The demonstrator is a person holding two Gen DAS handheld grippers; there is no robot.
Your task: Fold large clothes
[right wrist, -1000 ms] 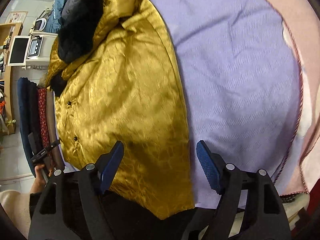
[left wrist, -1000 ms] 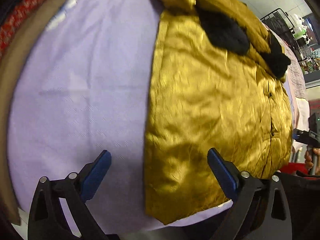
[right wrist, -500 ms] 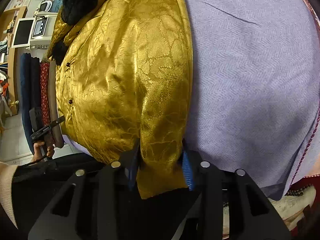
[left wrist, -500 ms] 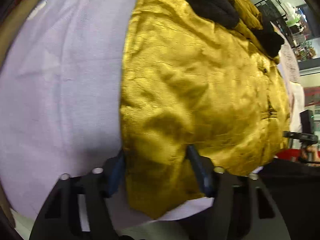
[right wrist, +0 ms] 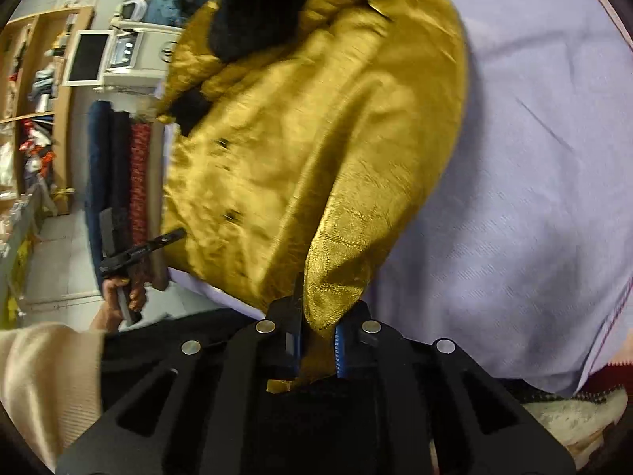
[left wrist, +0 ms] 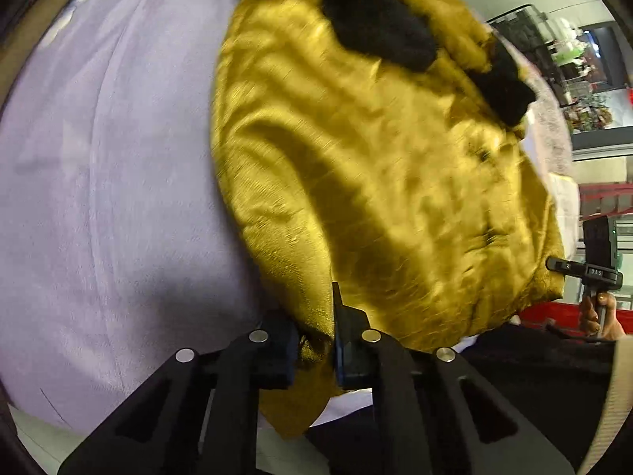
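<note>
Nearest the observer, the left tongs (left wrist: pixel 314 346) are closed down on the near hem of the gold jacket (left wrist: pixel 376 182), the cloth bunched between the blue pads and a loose corner hanging below them. The right tongs (right wrist: pixel 318 342) are likewise pinched tight on the same hem at its other corner, with a small tail of fabric showing beneath the pads. Both grips appear secure.

Just ahead of each pair of tongs the hem rises off the lavender sheet (left wrist: pixel 118 158) in a raised ridge, so the lower edge is judged to be lifted clear while the body of the garment lies on the surface beyond. The frames are motion-blurred here.

Further out, the jacket lies front-up with its buttoned placket (right wrist: pixel 227 182) visible, to the left of the right tongs. At the far end lie the black fur collar (left wrist: pixel 376 31) and a black fur cuff (left wrist: pixel 502 91), with gold cloth, apparently sleeves, lying there already.

Assessment: the sideways folds look done; the lengthwise fold is only begun. Remaining, in my judgement: carry the hem over toward the collar, lay it down, release, smooth.

Beyond the sheet, to the left of the right tongs, stand shelving (right wrist: pixel 35 91) and stacked fabrics (right wrist: pixel 118 174).
</note>
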